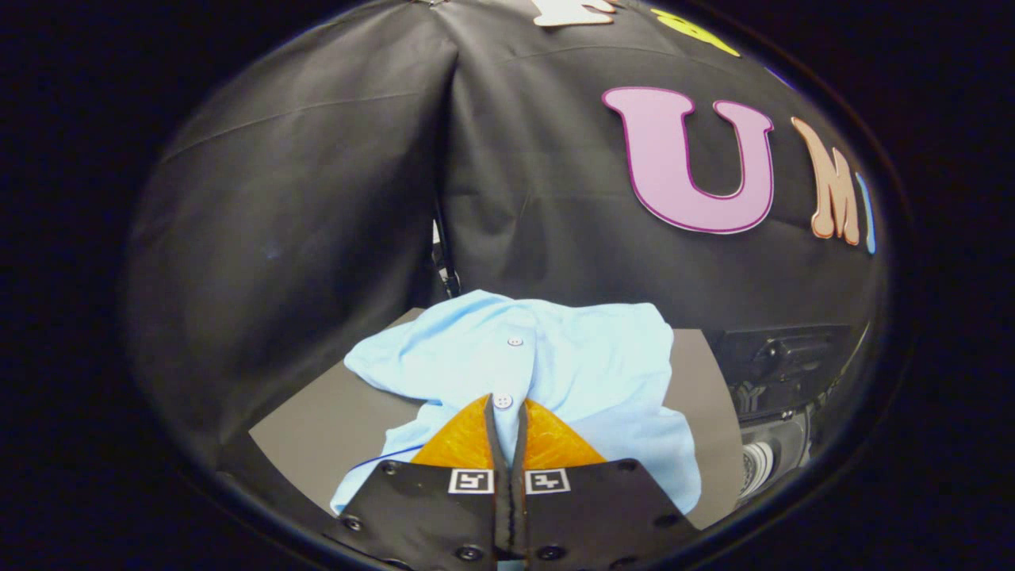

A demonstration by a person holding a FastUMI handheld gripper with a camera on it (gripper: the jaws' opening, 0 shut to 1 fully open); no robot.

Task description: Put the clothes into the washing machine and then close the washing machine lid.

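One crumpled light blue button-up shirt (555,373) is seen, spread over one flat grey tabletop (317,432). Two small round pale buttons are counted on the shirt's front strip: one farther off (515,342) and one nearer (502,401), the latter just at the fingertips. One gripper (507,412) is seen, with two fingers closed onto a fold of the shirt fabric, one finger at the left (464,444) and one at the right (555,446). Two small square black-and-white markers are counted on the gripper body, one per side (471,480) (548,480). One dark machine (781,373) is seen at the right, past the table's edge
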